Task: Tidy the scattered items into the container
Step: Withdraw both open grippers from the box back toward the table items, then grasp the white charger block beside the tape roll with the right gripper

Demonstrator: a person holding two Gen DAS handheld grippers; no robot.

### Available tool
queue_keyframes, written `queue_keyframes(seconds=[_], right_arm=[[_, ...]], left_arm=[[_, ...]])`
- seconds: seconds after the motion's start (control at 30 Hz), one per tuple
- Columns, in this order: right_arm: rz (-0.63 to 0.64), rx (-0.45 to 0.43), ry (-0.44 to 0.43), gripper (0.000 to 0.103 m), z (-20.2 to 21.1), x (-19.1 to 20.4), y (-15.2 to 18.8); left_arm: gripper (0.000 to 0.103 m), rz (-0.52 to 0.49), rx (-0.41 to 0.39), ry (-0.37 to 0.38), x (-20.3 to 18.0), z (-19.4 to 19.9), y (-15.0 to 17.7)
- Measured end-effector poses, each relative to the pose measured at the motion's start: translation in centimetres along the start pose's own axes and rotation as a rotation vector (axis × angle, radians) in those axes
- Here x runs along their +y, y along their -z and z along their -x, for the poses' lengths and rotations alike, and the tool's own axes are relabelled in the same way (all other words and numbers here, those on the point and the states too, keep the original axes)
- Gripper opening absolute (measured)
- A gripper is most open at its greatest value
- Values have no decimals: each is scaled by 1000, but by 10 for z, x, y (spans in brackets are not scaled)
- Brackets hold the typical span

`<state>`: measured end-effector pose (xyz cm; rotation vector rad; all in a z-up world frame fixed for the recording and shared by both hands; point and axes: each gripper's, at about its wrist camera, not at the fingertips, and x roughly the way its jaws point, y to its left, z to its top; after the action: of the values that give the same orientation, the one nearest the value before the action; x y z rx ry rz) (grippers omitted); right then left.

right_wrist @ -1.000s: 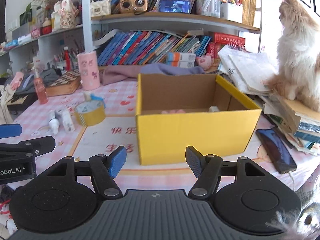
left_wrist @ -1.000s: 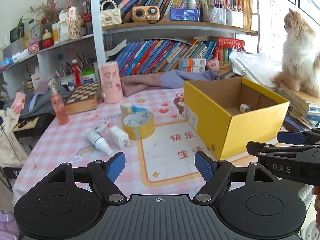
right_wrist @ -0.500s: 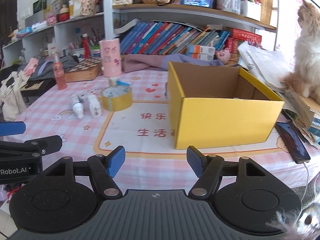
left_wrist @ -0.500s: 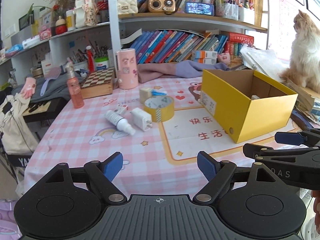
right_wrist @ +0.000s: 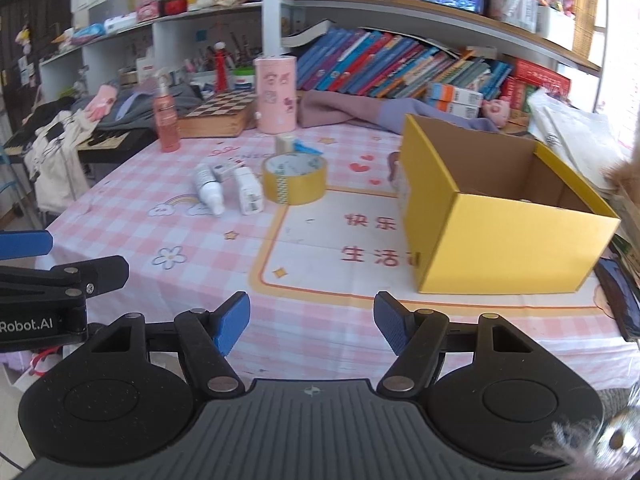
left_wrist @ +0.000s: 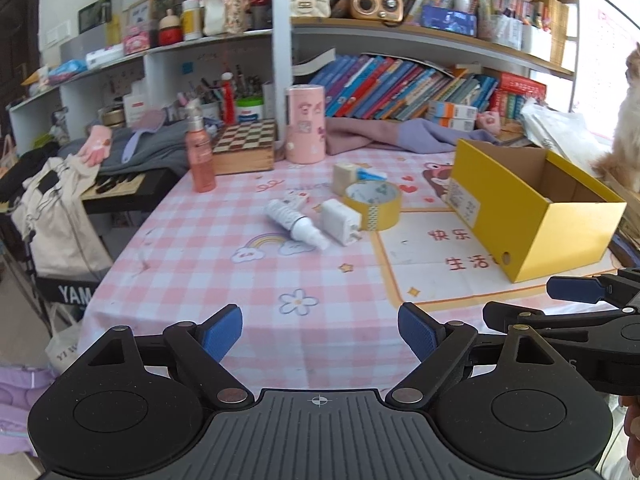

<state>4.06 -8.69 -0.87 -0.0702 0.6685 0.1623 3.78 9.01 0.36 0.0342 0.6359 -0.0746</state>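
1. Yellow cardboard box (left_wrist: pixel 532 208), the container for the tidying, sits open-topped on the pink checked desk (left_wrist: pixel 224 264) at about 2 o'clock in the left wrist view and about 1 o'clock in the right wrist view (right_wrist: pixel 500 216).
2. The scattered items lie in a cluster well apart from the box, around 12 o'clock in the left view: a roll of yellow tape (left_wrist: pixel 374 205), a white charger plug (left_wrist: pixel 339 222) touching the roll, a white spray bottle (left_wrist: pixel 295 224) lying on its side just beside the plug, and a small cream tape roll (left_wrist: pixel 345 174) behind the yellow one.
3. Left gripper (left_wrist: pixel 320 332) hangs over the near desk edge, jaws wide apart and empty. Right gripper (right_wrist: pixel 311 322) is beside it, jaws likewise apart and empty.
4. Compared with a second ago, both cameras have pulled back and swung leftward: the box now appears smaller and farther right, and the cluster has moved toward the centre of the left view.
5. This suggests a drop into the box is finished and the next pickup is being lined up, probably by the left gripper.
6. Four items look left to collect; the box's contents are hidden from here.
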Motion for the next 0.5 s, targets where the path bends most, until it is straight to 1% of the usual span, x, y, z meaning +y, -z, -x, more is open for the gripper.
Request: queue_keyframes(seconds=[0.3,0.5], right_arm=[[31,10,-32,66,-7,12,-4],[76,29,-57,66,-16,17,-5]], left_arm=[[88,31,15,-25,11,-1,3],[88,47,37,-30,11,-11,3]])
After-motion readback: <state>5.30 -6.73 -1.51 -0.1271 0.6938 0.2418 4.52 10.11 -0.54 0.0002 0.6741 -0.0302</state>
